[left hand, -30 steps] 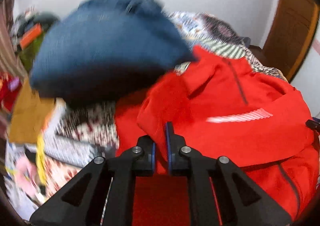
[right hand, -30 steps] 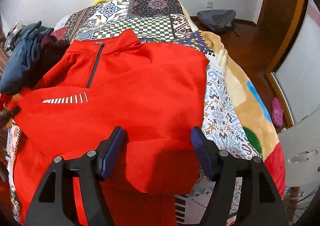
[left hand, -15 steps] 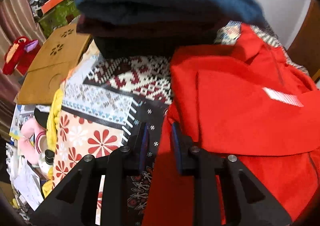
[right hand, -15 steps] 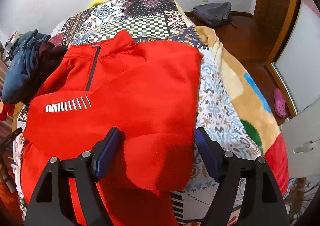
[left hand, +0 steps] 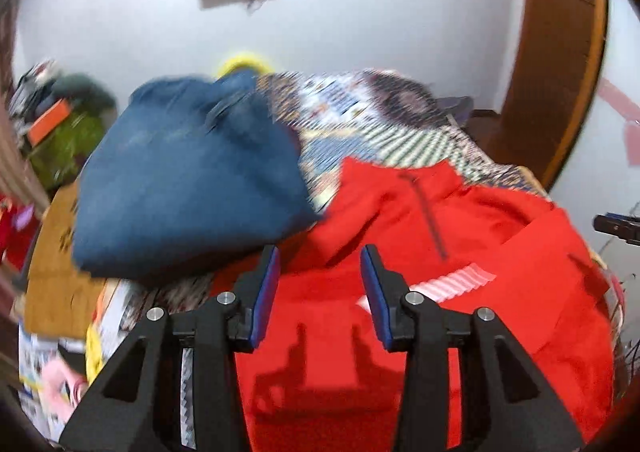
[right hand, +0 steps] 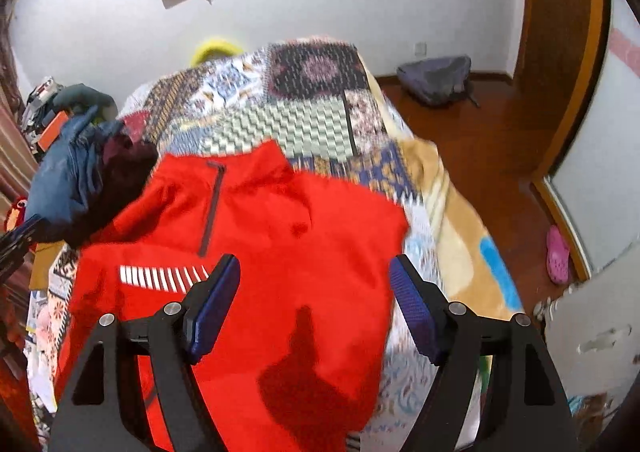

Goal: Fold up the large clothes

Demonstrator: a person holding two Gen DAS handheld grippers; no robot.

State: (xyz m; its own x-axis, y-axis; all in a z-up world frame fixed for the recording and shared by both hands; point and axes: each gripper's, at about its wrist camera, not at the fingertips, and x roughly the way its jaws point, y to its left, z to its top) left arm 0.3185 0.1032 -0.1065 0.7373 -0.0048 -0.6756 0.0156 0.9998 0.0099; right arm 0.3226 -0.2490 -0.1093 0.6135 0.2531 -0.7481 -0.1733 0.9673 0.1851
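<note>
My bed (right hand: pixel 308 124) wears a patchwork cover of checked and patterned squares, with a tan blanket (right hand: pixel 452 212) draped over its right edge. A red zip-neck top (right hand: pixel 280 252) lies spread flat across the near half, collar toward the far end. At the left edge sits a heap of folded clothes, blue jeans (left hand: pixel 184 180) on top, touching the top's shoulder.

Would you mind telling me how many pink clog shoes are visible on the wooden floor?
1: the pink clog shoe lies on the wooden floor right of the bed; a second may be hidden.
</note>
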